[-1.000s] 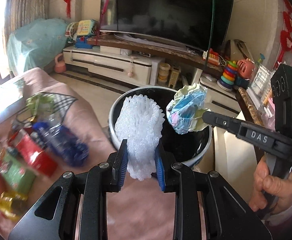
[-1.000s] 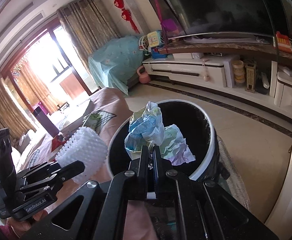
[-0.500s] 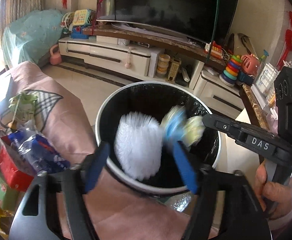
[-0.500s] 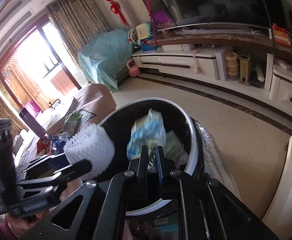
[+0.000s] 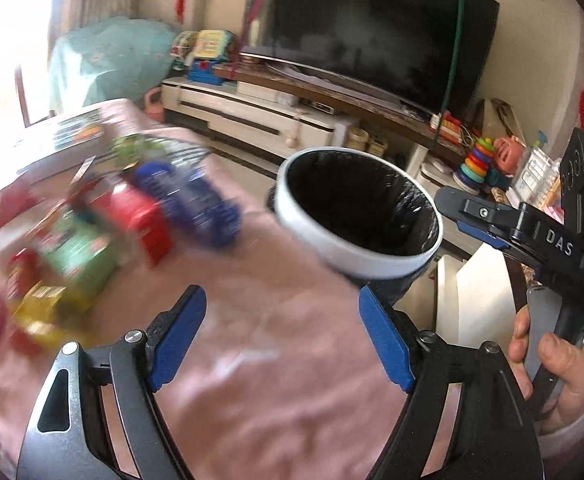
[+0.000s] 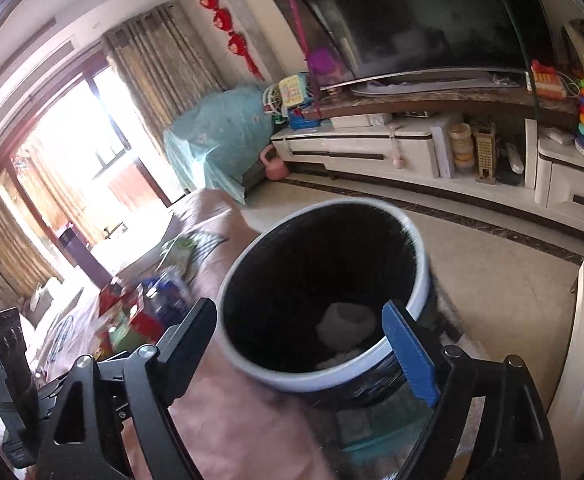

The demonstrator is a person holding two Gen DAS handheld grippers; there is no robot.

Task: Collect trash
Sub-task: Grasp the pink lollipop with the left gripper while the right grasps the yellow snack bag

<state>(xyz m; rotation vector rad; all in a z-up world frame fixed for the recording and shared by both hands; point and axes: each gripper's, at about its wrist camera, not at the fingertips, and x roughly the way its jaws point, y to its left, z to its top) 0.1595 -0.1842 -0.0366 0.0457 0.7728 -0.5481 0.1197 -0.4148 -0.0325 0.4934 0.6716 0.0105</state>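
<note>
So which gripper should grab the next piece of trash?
Probably the left gripper: it is open, empty and faces the wrappers on the pink cloth. The right gripper points into the bin.

Two close wrist views toward one shared bin (image 5: 356,216) (television (image 6: 412,20) behind).

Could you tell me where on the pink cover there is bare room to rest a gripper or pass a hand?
The pink cover is bare just ahead of the left gripper, between the trash bin on its right and the blurred packets on its left. That left side is crowded, up to the blue bottle.
</note>
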